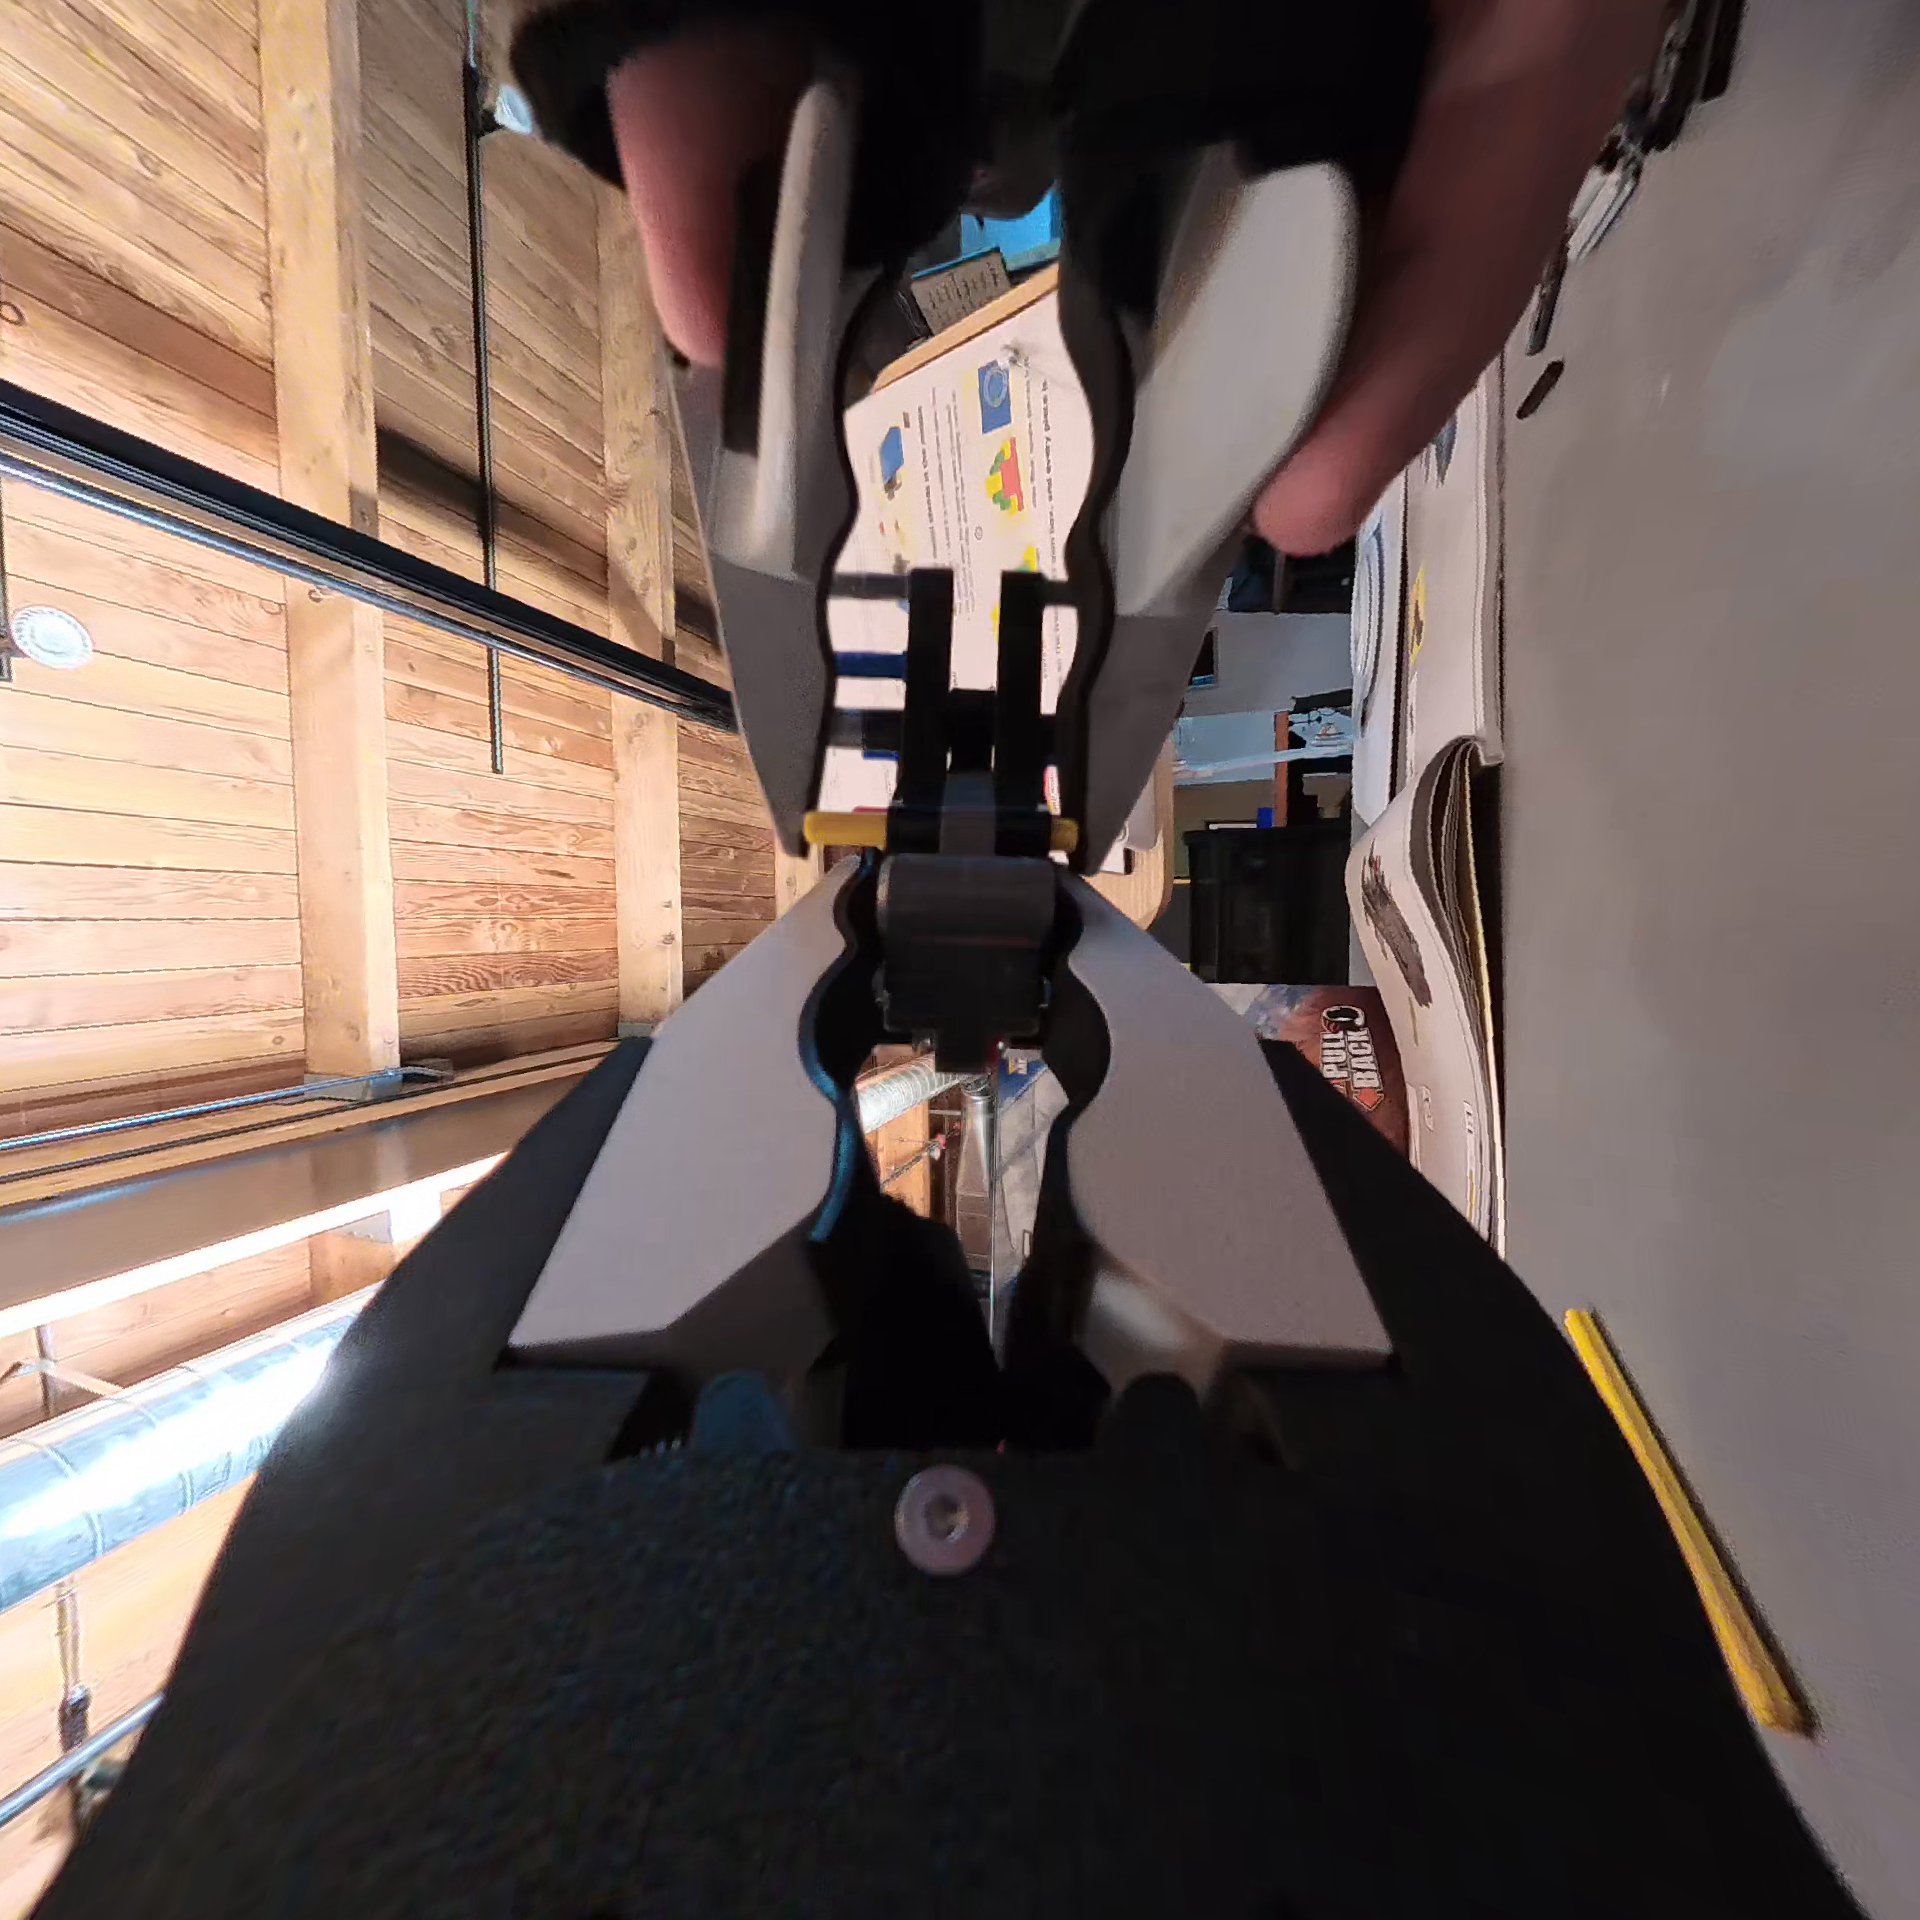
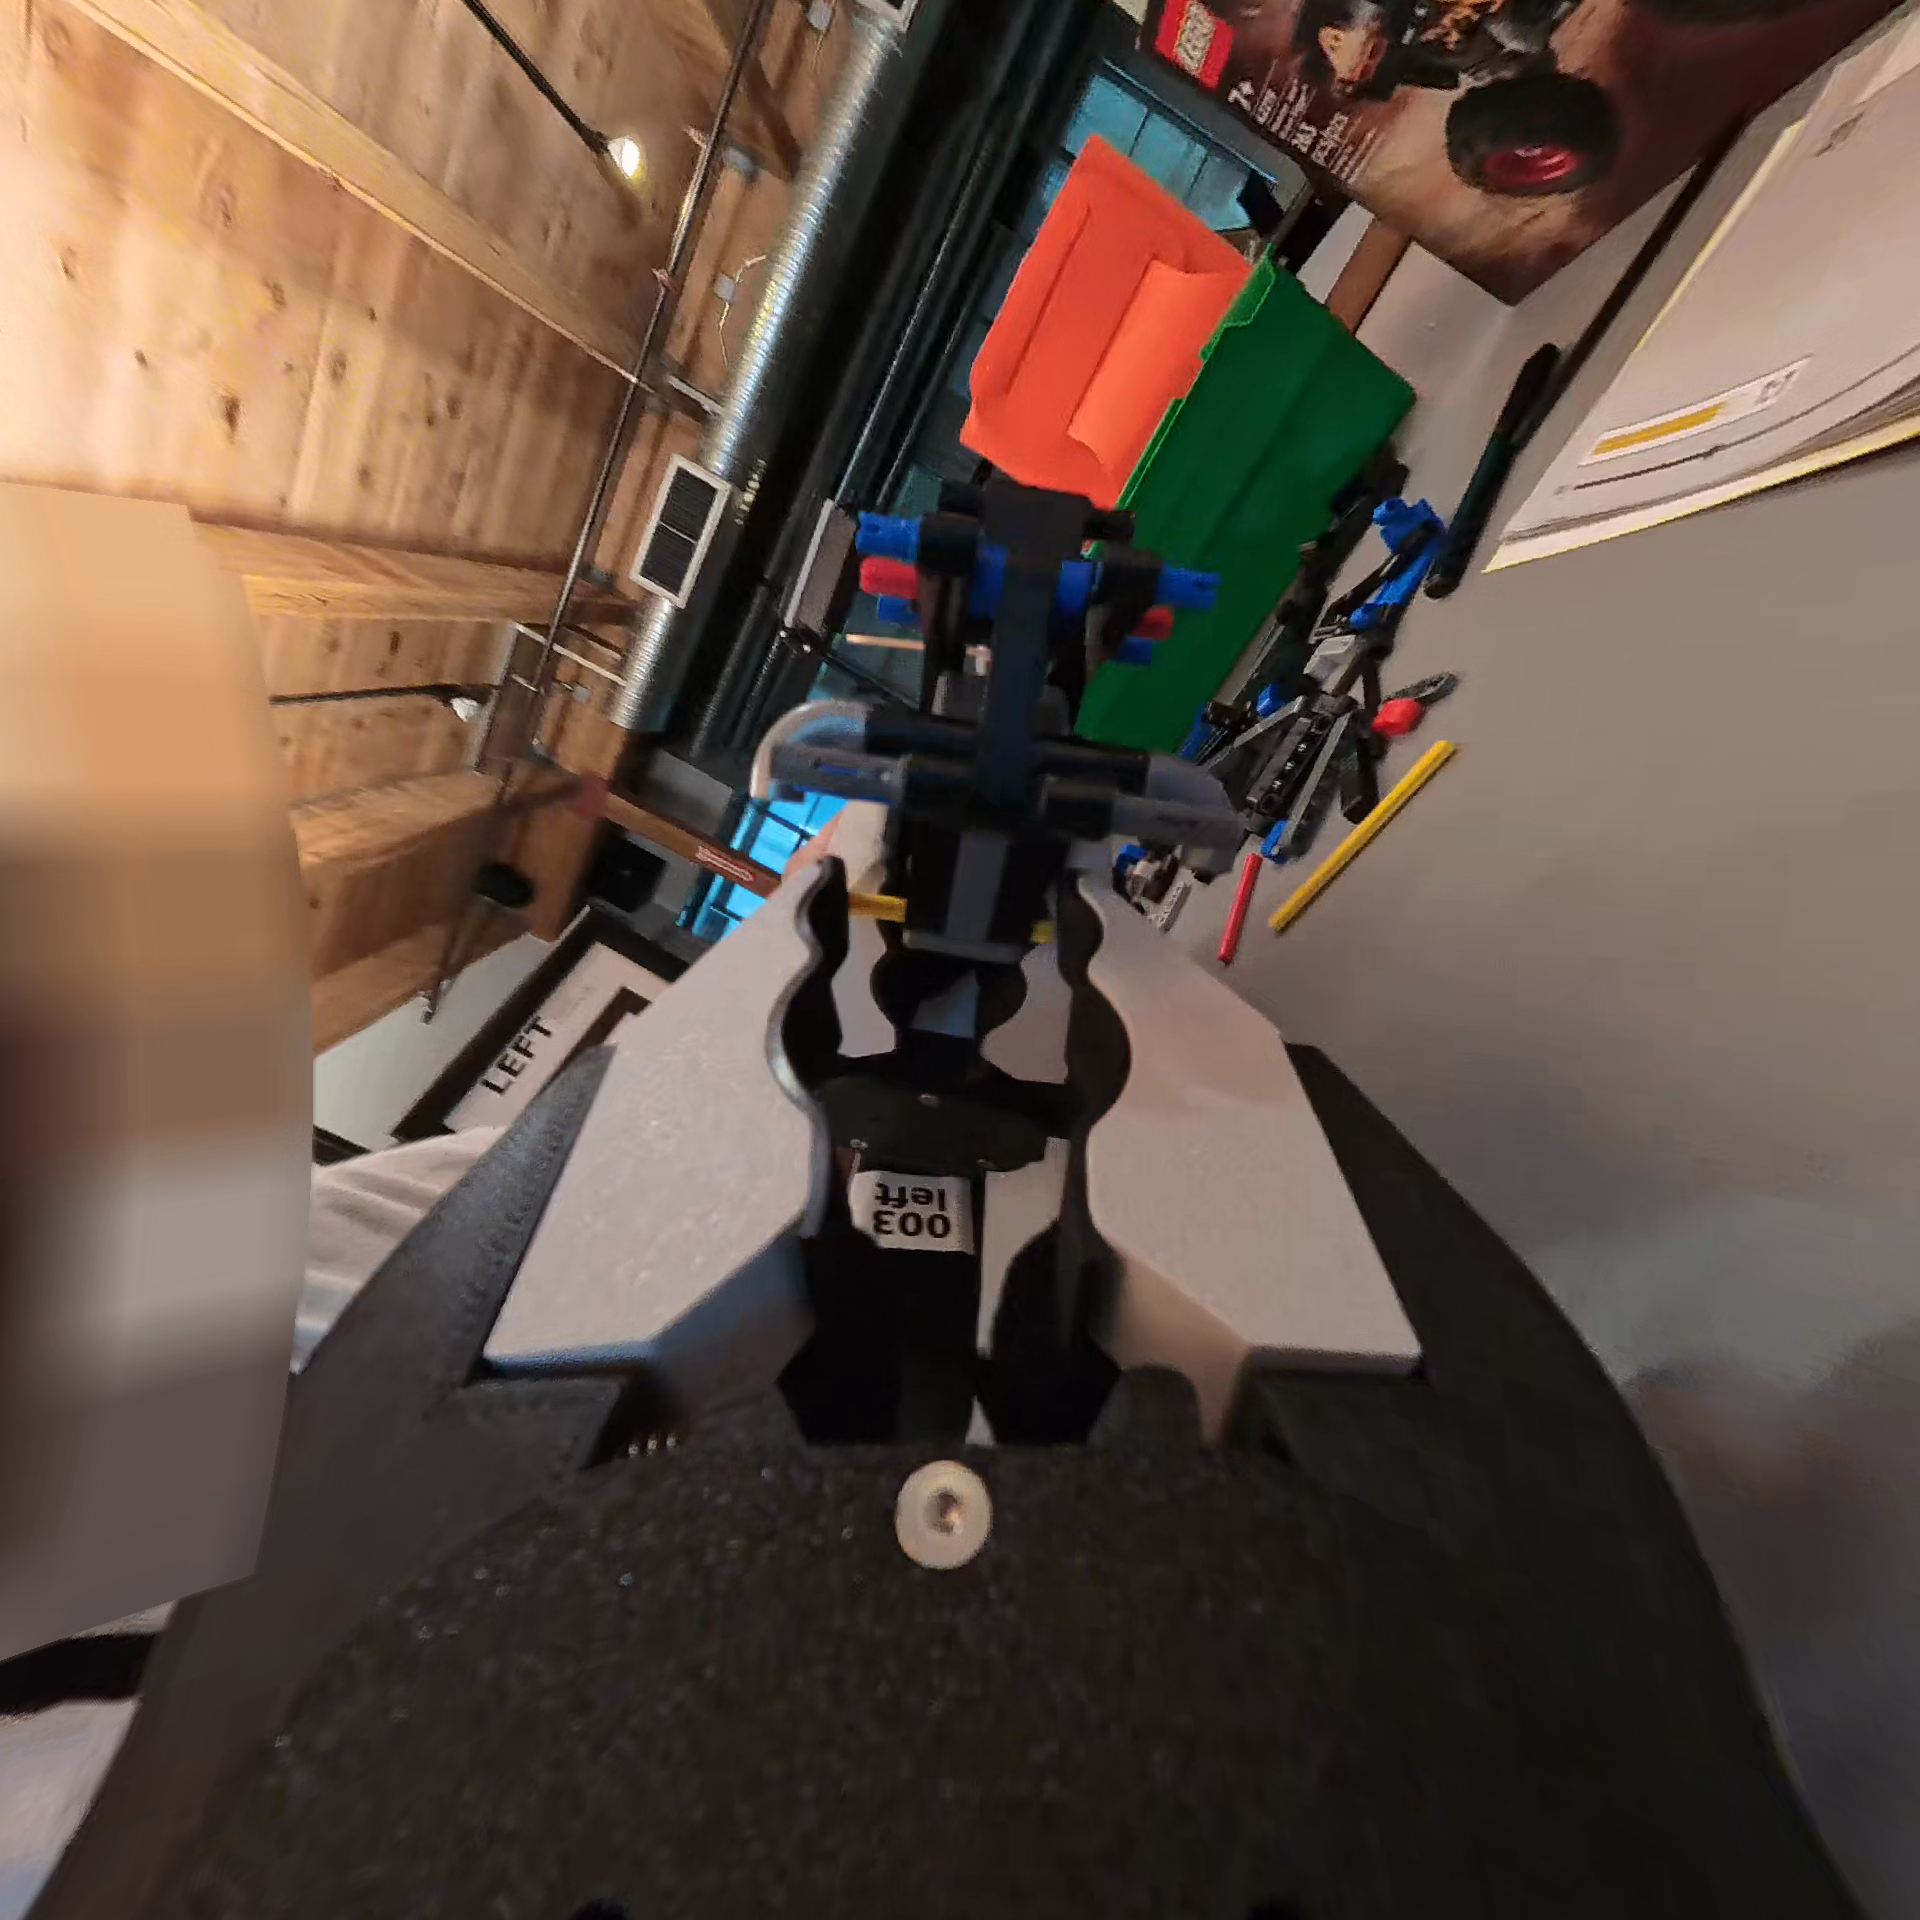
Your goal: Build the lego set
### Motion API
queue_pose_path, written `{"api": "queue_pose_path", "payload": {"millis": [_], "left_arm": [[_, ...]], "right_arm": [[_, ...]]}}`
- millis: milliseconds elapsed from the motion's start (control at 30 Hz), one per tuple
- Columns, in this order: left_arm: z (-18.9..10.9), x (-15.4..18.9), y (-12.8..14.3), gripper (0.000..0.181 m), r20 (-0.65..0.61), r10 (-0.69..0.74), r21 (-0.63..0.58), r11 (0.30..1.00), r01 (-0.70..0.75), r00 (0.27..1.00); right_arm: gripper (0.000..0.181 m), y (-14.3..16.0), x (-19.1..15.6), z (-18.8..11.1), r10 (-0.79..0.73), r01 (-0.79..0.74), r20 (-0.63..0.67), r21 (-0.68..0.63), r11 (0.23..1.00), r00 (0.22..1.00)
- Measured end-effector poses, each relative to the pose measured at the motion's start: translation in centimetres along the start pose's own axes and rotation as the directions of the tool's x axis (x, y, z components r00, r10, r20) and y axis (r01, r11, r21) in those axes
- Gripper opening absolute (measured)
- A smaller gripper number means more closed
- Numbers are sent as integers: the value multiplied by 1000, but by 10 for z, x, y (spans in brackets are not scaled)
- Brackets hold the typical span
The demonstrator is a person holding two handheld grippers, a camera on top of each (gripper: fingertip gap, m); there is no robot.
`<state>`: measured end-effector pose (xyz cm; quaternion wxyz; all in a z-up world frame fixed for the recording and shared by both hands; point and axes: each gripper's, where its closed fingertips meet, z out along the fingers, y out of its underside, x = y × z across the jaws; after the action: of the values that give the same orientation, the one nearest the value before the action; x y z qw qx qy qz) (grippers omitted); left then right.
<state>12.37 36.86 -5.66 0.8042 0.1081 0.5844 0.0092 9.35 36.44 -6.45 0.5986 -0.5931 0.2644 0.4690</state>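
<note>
**Two grippers, one small assembly, held in mid-air**

At the centre of the left wrist view, the left gripper (image 1: 966, 914) is clenched on the dark block at the near end of the lego assembly (image 1: 971, 769). The right gripper (image 1: 956, 821) comes down from the top of that frame and meets the same piece tip to tip, its tips set against the ends of the yellow axle (image 1: 842, 828) that crosses the assembly. In the right wrist view the right gripper (image 2: 961, 914) sits mid-frame, closed about the assembly's base, with black beams, grey arms and blue and red pins rising beyond it.

Further out, at right of centre in that view, loose parts (image 2: 1320, 717) lie on the grey table (image 2: 1662, 935), with a yellow rod (image 2: 1361, 834) and a red rod (image 2: 1240, 906) beside them. An orange and green bin (image 2: 1195, 416) stands behind.

The risk, as I judge it, is in the shared hold: the grippers grip close together on a narrow piece, so any twist or pull between them could pop the axle out or split the assembly. A slack grip would drop it onto the table.
</note>
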Motion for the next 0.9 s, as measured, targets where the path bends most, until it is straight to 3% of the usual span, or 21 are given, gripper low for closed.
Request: {"api": "queue_pose_path", "payload": {"millis": [167,200,400,533,600,667,700,733,800,867,900], "left_arm": [[1,-2,-3,25,3,2,-3,1000,-2,1000],[1,-3,-4,25,10,-3,-3,1000,3,1000],[3,6,-4,27,-87,-124,-2,992,124,989],[1,-2,-2,55,-124,-235,12,971,238,964],[0,-6,0,57,-173,-366,15,927,374,914],[3,-6,4,62,-283,-600,-46,788,615,748],[4,-7,5,62,-340,-716,-89,670,737,610],[4,-8,3,60,-403,-809,-141,517,844,429],[2,-13,-7,61,-504,-863,-292,128,948,-39],[2,-17,-12,61,-503,-751,-448,-197,872,-428],[2,-17,-15,61,-487,-668,-509,-306,805,-562]], "right_arm": [[36,0,-2,-4,-41,40,-15,-27,999,999],[24,-1,2,-5,-31,31,-32,-22,999,999],[23,0,7,-7,-15,15,-18,-15,1000,1000],[24,-8,6,-14,-38,38,-29,24,999,999],[24,-17,4,-21,-104,107,-54,54,993,993],[23,-25,0,-28,-177,182,-82,63,981,981],[23,-29,-3,-30,-207,213,-95,60,975,974],[23,-34,-5,-33,-243,251,-108,60,966,964],[23,-36,-14,-32,-302,304,-77,10,953,950],[23,-35,-24,-27,-343,342,-10,-42,939,939],[23,-35,-25,-24,-376,375,0,-62,925,927]]}}
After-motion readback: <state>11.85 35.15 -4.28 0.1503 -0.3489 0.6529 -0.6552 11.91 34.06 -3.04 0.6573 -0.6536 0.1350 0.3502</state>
